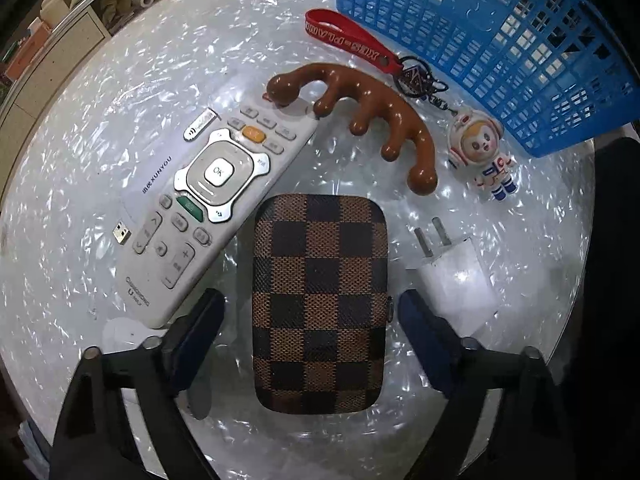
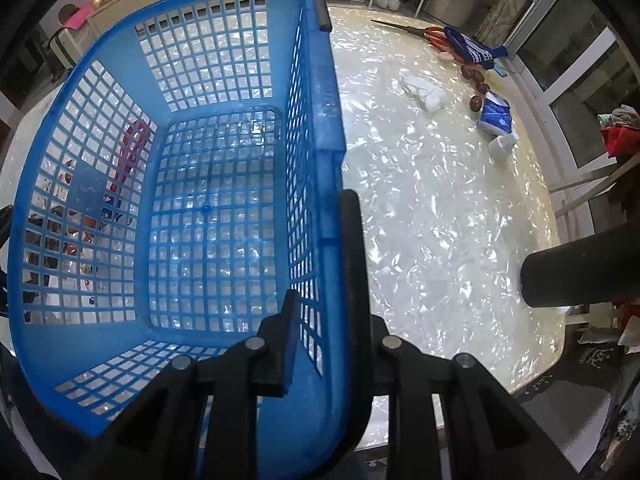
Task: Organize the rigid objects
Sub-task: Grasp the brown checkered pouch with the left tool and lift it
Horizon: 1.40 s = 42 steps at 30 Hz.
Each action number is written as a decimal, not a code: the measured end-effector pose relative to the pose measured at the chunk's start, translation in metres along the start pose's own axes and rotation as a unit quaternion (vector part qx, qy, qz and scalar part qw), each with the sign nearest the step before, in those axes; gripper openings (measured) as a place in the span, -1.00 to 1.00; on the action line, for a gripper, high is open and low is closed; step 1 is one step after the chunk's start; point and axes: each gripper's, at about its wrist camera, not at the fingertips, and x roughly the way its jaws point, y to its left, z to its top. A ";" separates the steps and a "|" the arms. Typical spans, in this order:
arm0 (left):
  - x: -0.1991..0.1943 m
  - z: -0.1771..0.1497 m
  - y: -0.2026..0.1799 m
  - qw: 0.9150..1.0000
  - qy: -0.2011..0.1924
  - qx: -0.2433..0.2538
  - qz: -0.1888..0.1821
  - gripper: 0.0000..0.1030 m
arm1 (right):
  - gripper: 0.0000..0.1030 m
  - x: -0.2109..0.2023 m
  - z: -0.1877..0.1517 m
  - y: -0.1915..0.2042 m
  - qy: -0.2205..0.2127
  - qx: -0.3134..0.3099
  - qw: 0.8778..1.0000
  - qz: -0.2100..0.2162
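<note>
In the left wrist view a brown checkered case (image 1: 320,300) lies flat between the fingers of my open left gripper (image 1: 310,320), which straddles it without touching. Around it lie a white remote (image 1: 208,204), a brown wooden massager (image 1: 360,112), a red-strap keychain (image 1: 352,40), an astronaut figurine (image 1: 486,156) and a white plug charger (image 1: 456,272). The blue basket (image 1: 500,36) stands at the far right. In the right wrist view my right gripper (image 2: 320,300) is shut on the right rim of the blue basket (image 2: 208,208), which holds nothing.
A small USB dongle (image 1: 121,233) lies left of the remote. In the right wrist view scissors (image 2: 416,30), a blue cloth (image 2: 472,48), brown nuts (image 2: 476,80), a blue-white packet (image 2: 496,114) and white tissue (image 2: 424,92) lie on the far table. A black cylinder (image 2: 580,272) juts in at right.
</note>
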 end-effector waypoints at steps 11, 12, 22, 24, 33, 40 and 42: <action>-0.008 -0.006 0.004 1.000 -0.002 -0.026 0.004 0.37 | -0.59 0.001 0.001 -0.001 0.000 0.002 1.000 0.003; -0.009 -0.011 0.006 0.999 -0.002 -0.034 0.006 0.37 | -0.59 0.001 0.001 0.000 -0.002 0.001 1.000 0.001; -0.066 -0.025 0.005 0.996 -0.053 -0.072 0.022 0.37 | -0.81 -0.006 -0.002 0.007 -0.009 -0.004 1.000 0.006; -0.078 -0.027 0.004 0.995 -0.059 -0.080 0.025 0.37 | -0.84 -0.008 -0.003 0.007 -0.011 -0.002 1.000 0.012; -0.139 -0.019 -0.021 0.990 -0.111 -0.088 0.016 0.37 | -0.86 -0.012 -0.006 0.005 -0.017 0.003 0.999 0.027; -0.170 0.010 -0.044 0.987 -0.145 -0.068 0.018 0.37 | -0.87 -0.015 -0.002 0.006 -0.032 0.009 0.999 0.039; -0.173 0.022 -0.052 0.987 -0.149 -0.056 0.019 0.37 | -0.87 -0.015 -0.002 0.006 -0.034 0.008 0.999 0.040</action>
